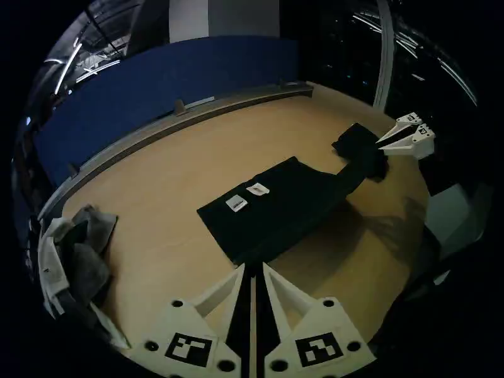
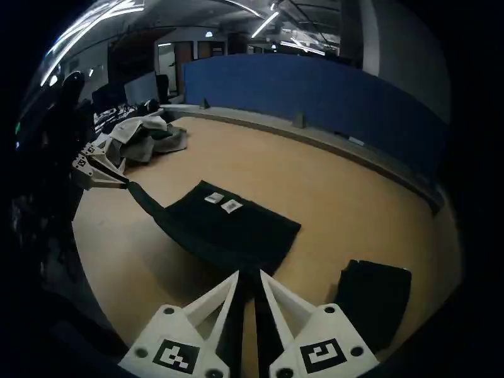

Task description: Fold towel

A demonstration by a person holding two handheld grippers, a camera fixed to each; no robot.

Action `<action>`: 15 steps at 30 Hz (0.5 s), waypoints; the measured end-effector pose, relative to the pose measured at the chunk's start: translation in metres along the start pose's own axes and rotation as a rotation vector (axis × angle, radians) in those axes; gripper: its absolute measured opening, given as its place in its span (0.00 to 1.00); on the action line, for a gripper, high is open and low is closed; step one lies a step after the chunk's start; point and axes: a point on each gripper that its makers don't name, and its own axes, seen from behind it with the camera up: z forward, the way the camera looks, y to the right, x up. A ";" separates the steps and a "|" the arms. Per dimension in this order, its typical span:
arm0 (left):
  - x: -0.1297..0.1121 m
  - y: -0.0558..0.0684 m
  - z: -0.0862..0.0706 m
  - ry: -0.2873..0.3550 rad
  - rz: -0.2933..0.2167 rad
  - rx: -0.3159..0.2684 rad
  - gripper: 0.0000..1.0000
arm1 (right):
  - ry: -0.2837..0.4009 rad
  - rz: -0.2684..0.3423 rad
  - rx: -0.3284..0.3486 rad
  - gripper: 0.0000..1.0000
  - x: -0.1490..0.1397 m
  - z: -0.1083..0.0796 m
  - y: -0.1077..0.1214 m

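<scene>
Two small white tags (image 1: 237, 203) sit side by side on the towel (image 1: 283, 201), left of its ctr. Their print is too small to read. Each gripper finger base carries a b/w square marker (image 1: 189, 348), a pattern only, no words.

The towel is dark, nearly black and plain. Most of it lies flat on the table (image 1: 164, 189), w/ the near edge lifted. In the left gripper view, the left gripper (image 1: 254, 268) at bottom ctr has its fingers together, clamped on one towel corner. From there the cloth runs up and right to the right gripper (image 1: 380, 145), which is pinched tight on the other corner, where the fabric is drawn into a narrow strip. The right gripper view shows the same from the other end: left gripper at far left on its corner, the raised edge running down to the right gripper's closed fingers at bottom ctr.

The table is light wood w/ a curved far edge. A pile of grey and white cloths (image 1: 75, 252) sits at its left end. A folded dark cloth (image 2: 375, 299) lies apart from the towel, to its right in the right gripper view. A blue partition (image 1: 164, 88) runs behind the table. The room is dim, w/ ceiling light strips (image 2: 264, 25) overhead.
</scene>
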 end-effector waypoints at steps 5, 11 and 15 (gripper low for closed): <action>0.000 -0.006 0.012 -0.014 0.001 0.001 0.05 | -0.013 0.004 -0.003 0.08 -0.003 0.012 0.004; 0.005 -0.016 0.026 -0.020 0.007 0.011 0.05 | -0.014 0.017 -0.012 0.08 -0.002 0.027 0.013; 0.010 -0.022 0.035 -0.020 0.000 0.016 0.05 | -0.012 0.025 -0.018 0.08 0.001 0.038 0.021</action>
